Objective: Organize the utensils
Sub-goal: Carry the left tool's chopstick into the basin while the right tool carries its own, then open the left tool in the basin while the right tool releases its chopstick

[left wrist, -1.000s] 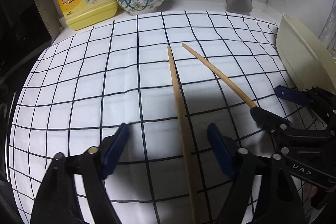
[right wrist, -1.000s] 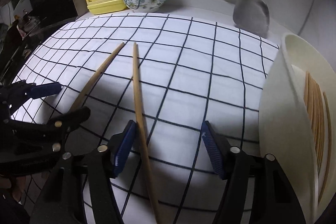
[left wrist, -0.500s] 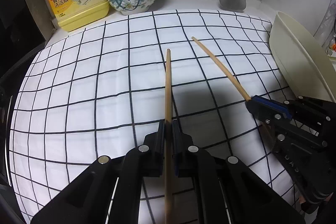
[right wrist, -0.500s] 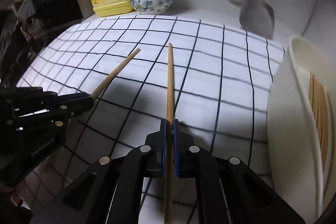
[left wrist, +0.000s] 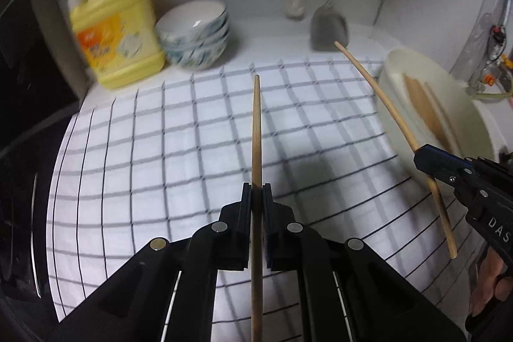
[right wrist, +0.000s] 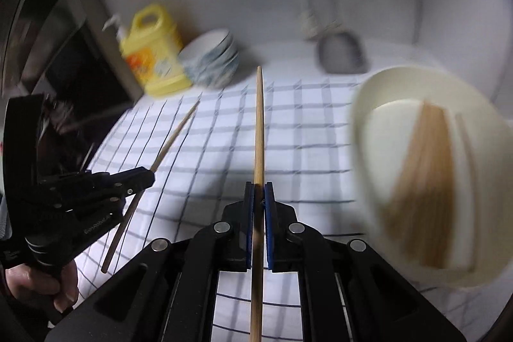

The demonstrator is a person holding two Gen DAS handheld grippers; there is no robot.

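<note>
Left gripper [left wrist: 256, 197] clamped on one wooden chopstick [left wrist: 256, 130], clear above the checked cloth [left wrist: 160, 149]; right gripper [right wrist: 259, 194] clamped on a second chopstick [right wrist: 259, 124], beside the cream holder [right wrist: 362, 130]; holder contents blurred, apparently more chopsticks [right wrist: 420, 181]; detergent bottle [left wrist: 118, 28] and stacked bowls [left wrist: 195, 34] behind.

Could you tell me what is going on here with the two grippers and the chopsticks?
A person is tidying chopsticks with a handheld gripper in each hand. The left gripper is shut on one wooden chopstick, and the right gripper is shut on another chopstick. Both sticks are held above the checked cloth, clear of it. To the right sits a cream container that already holds a bundle of chopsticks, the likely destination.
</note>
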